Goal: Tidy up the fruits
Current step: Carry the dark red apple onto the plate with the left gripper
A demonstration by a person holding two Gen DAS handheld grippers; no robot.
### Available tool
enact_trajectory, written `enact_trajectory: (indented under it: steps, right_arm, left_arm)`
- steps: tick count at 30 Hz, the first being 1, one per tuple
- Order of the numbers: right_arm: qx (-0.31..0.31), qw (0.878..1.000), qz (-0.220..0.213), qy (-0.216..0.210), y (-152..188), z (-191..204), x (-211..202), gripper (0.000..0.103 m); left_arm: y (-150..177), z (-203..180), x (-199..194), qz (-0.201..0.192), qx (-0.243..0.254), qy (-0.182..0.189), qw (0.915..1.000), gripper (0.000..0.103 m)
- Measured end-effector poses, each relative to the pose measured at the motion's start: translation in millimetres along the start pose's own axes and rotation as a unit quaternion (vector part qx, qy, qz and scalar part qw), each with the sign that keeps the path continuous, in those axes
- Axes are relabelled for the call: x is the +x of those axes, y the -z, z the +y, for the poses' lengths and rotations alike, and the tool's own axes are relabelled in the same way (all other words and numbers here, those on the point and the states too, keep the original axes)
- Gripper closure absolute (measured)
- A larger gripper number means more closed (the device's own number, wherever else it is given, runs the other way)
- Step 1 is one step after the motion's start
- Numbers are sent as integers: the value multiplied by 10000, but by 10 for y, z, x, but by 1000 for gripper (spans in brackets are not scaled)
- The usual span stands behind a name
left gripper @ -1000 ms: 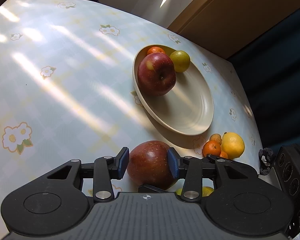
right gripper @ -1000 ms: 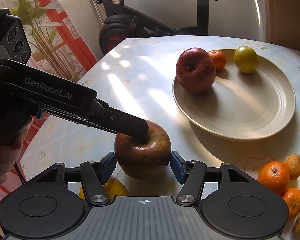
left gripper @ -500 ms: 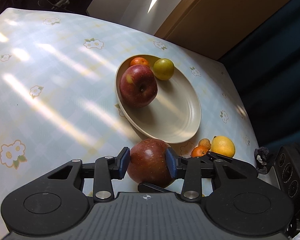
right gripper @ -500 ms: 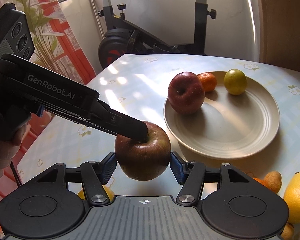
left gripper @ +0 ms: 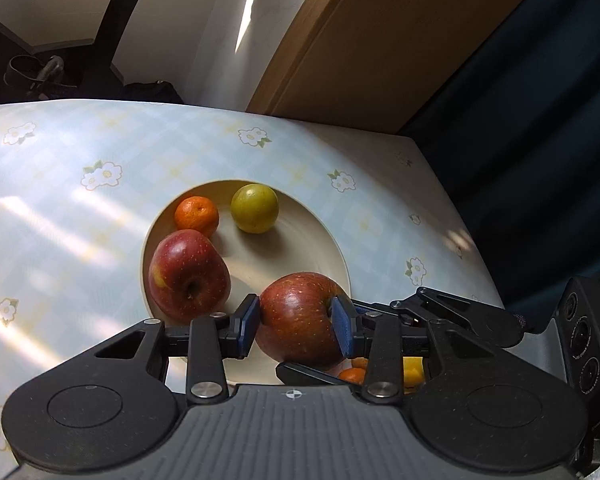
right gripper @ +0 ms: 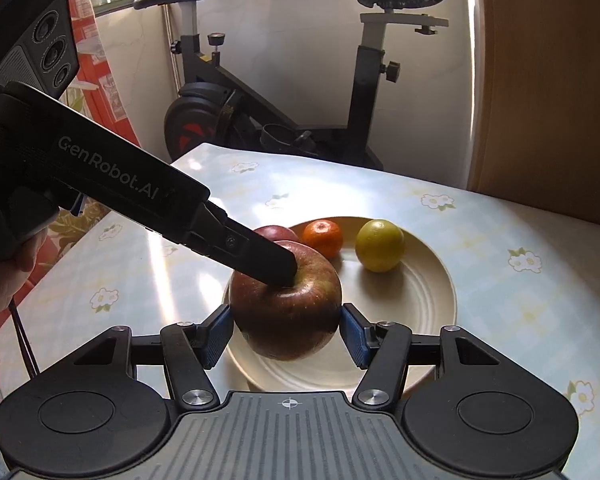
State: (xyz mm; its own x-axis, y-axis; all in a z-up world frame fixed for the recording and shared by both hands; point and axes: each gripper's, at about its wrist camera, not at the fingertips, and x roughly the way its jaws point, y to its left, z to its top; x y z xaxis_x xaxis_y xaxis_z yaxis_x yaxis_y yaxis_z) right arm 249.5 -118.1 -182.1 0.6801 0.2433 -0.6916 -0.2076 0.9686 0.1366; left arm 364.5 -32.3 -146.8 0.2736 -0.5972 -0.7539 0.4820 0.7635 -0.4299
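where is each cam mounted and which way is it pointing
Left wrist: rides the left gripper, looking along its fingers over the plate toward a wooden door; the right gripper's fingers reach in from the right.
Right wrist: rides the right gripper, facing the exercise bike; the left gripper and the person's hand enter from the left.
Shared: the held apple, plate apple, mandarin, yellow-green fruit.
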Motion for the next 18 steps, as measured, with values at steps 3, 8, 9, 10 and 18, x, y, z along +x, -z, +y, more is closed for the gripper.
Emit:
enact_trajectory:
  steps: [3,8,9,10,18]
  right_arm:
    - [-130,9998,106,145,-72,-168,101,49]
    - [-172,9989,347,256,-124,-399,336,49]
    - [-187,9987,374,274,-129,-426,368,49]
    - [-218,9984,416,305,-118,-437,414,49]
    - [-345,9967,586,445,-84,-535,626,49]
  left_arm:
    - [-176,-50,185,35,47,32,10000,61]
    - [-368,4,501,257,-113,94,9996,61]
    - [-399,25,578,300,-160,99,9994,62]
    - [-427,27,635,326,-200,96,9992,62]
    - [-537,98,932,497,-365,20,9981,63]
